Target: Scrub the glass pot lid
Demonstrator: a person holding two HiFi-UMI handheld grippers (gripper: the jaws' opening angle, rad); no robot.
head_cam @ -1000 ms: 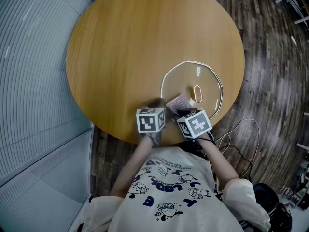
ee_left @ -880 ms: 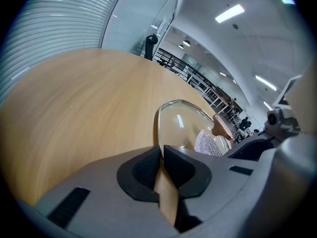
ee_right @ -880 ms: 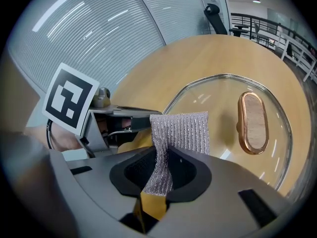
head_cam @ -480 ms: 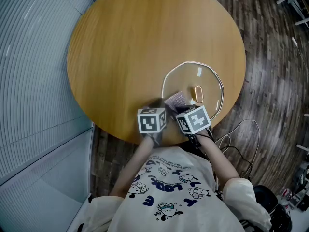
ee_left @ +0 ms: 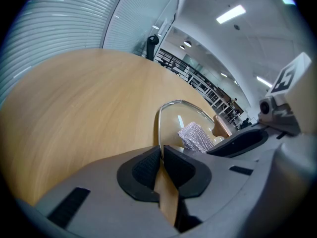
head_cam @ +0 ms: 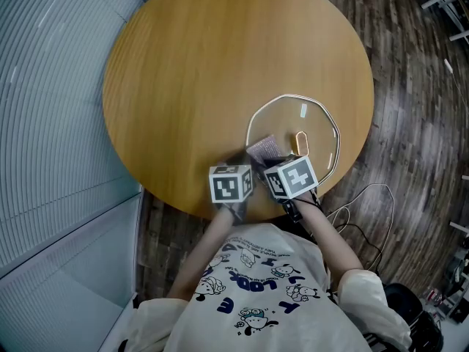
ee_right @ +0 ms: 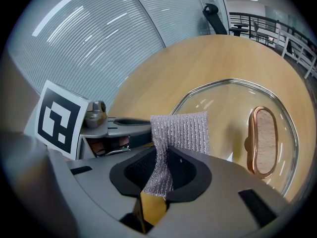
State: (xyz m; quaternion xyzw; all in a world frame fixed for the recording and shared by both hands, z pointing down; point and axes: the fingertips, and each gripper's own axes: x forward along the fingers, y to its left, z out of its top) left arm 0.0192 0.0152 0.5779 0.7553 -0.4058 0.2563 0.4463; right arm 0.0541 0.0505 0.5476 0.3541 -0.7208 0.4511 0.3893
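Inching forward since a second ago: right claw [ee_right: 162,175], clenched on silvery scrub cloth [ee_right: 181,130], crosses glass pot lid [head_cam: 311,127] at surface [head_cam: 205,72] edge. Left claw [ee_left: 161,163] pinches its rim. Scrubbing apparently underway.

The left tongs [ee_left: 161,155] are pinched together on the metal rim of a round clear glass pot lid [ee_left: 184,119] lying on the light wooden tabletop [ee_left: 84,98]. Just beyond them, rightward, a silvery ribbed scrubbing cloth [ee_left: 195,137] rests on the glass, with what may be the brown handle [ee_left: 221,125] behind it.
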